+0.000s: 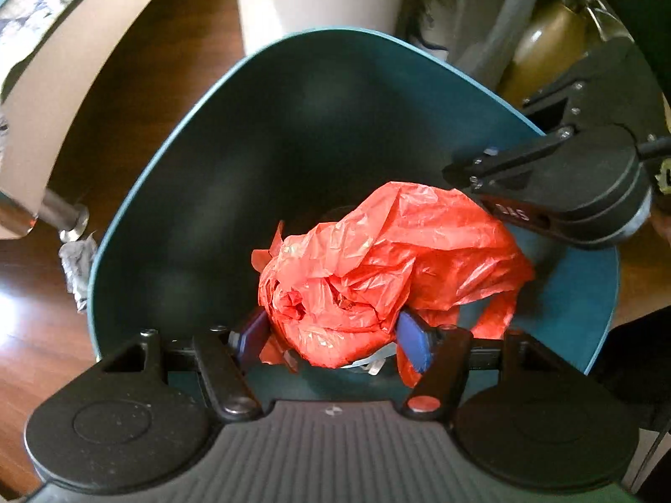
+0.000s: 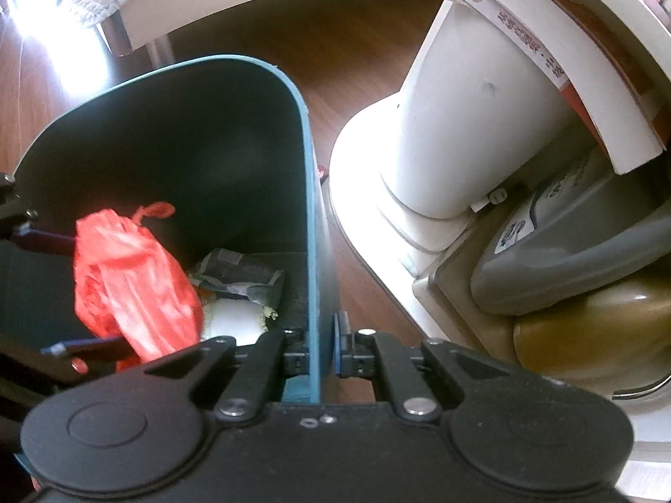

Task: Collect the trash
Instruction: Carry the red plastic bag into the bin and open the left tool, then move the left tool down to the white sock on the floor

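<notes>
1. Red plastic bag (image 1: pixel 377 268), crumpled, sits between the fingers of my left gripper (image 1: pixel 331 341), whose blue pads press into it from both sides; I read it as held, not lying loose.
2. My left gripper points steeply down into the mouth of the teal bin (image 1: pixel 176 193), so the bag hangs inside the bin's opening, above its floor rather than on it.
3. From the right wrist view the bag (image 2: pixel 134 276) shows to the left, inside the bin, with older rubbish below and beside it: a crumpled printed wrapper (image 2: pixel 239 272) and something white (image 2: pixel 232 318).
4. My right gripper (image 2: pixel 323 348) is clamped on the bin's wall (image 2: pixel 312 251), one finger inside and one outside, so the bin is steadied from its right side.
5. The relation that matters: the bag lies straight ahead of the left fingers and below the rim, with the bin floor further down along the same line. Nothing stands between bag and floor that I can see.
6. The bag bulges toward the right gripper's side; its loose tail reaches toward the right gripper's black body (image 1: pixel 566 193), close to it, though I cannot tell whether they touch.
7. My judgement: the coming move is to part the left fingers so the bag drops. The risk is thin plastic snagging on a pad.
</notes>
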A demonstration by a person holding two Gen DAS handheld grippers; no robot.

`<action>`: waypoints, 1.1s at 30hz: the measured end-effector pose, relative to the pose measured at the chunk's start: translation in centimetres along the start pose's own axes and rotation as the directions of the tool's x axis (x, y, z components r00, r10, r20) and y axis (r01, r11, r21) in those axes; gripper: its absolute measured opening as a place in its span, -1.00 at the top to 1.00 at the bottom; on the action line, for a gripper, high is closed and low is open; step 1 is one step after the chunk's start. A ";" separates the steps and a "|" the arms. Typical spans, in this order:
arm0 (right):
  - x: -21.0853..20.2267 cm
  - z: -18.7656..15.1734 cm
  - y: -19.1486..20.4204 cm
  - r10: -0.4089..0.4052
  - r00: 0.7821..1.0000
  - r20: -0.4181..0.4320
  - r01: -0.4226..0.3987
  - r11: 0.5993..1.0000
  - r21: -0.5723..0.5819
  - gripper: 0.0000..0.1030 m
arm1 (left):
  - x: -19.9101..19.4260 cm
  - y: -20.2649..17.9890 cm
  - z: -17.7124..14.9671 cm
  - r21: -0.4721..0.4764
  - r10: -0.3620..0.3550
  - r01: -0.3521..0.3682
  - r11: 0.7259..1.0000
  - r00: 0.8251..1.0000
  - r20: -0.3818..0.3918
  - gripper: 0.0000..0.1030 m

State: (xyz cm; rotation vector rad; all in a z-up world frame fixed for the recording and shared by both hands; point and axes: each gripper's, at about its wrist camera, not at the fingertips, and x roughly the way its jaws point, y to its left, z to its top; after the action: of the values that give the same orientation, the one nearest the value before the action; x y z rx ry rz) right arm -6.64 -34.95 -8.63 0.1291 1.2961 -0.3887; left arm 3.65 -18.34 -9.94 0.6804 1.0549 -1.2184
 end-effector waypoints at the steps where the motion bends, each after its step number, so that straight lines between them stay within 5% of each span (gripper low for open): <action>1: 0.0 0.0 -0.1 0.001 1.000 -0.002 -0.001 1.000 0.003 0.92 | 0.2 -0.2 0.0 0.011 0.002 -0.002 1.000 1.000 0.000 -0.30; 24: 0.7 -0.1 -1.1 0.009 1.000 -0.021 -0.008 0.999 0.045 0.95 | -4.6 0.8 -1.8 -0.019 -0.117 0.120 0.993 0.987 0.109 -0.44; 29: 0.9 -0.1 -1.1 0.011 1.000 -0.018 -0.010 0.999 0.042 0.95 | -7.3 3.8 -2.5 -0.089 -0.089 0.106 0.990 0.980 0.178 -0.44; 33: 1.0 -0.2 -1.2 0.003 1.000 -0.020 -0.002 0.999 0.045 0.96 | -9.1 8.0 -3.3 -0.189 0.000 0.043 0.981 0.975 0.223 -0.44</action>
State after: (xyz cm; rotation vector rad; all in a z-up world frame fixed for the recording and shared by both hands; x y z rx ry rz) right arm -7.01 -36.25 -9.50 0.1732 1.3075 -0.4156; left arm 10.47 -9.74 -3.80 0.3741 0.9785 -1.1636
